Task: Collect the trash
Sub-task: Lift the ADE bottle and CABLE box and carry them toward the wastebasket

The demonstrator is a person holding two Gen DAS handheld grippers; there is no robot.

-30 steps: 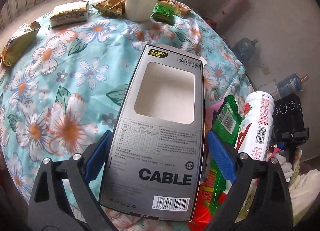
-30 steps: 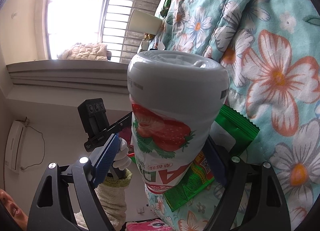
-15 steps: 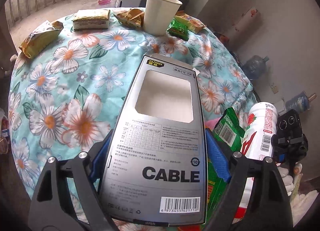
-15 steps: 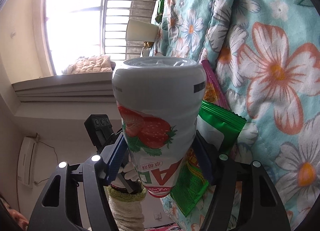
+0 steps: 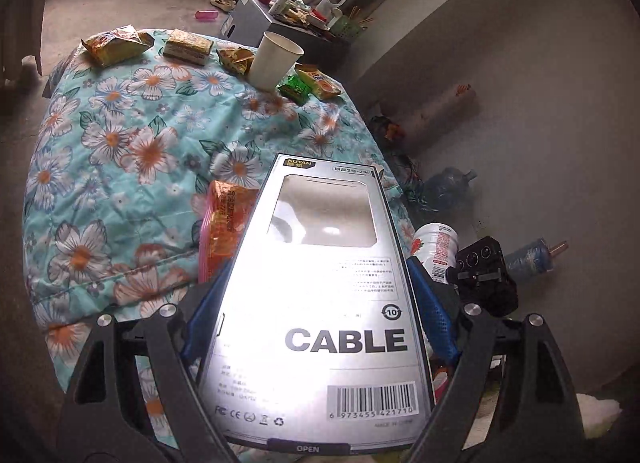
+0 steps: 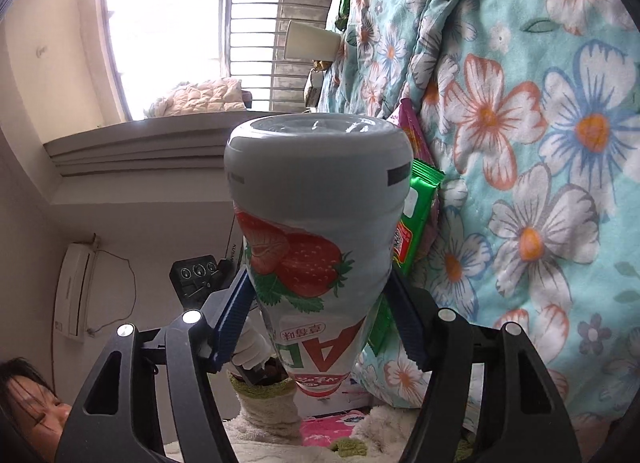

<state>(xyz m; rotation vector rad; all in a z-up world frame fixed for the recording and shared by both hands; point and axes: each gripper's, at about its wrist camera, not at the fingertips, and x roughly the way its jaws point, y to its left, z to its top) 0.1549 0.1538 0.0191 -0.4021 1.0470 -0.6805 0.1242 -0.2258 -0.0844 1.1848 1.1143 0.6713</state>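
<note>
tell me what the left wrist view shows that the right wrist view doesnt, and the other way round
Only the left wrist view: the left gripper clamped on the grey cable box, an orange snack pack beside it, and gold wrappers at the far edge of the quilt.

Only the right wrist view: the bright barred window, a wall air conditioner and the strawberry print on the bottle.

Both: the right gripper holding the white strawberry bottle, the floral quilt and the white paper cup.
</note>
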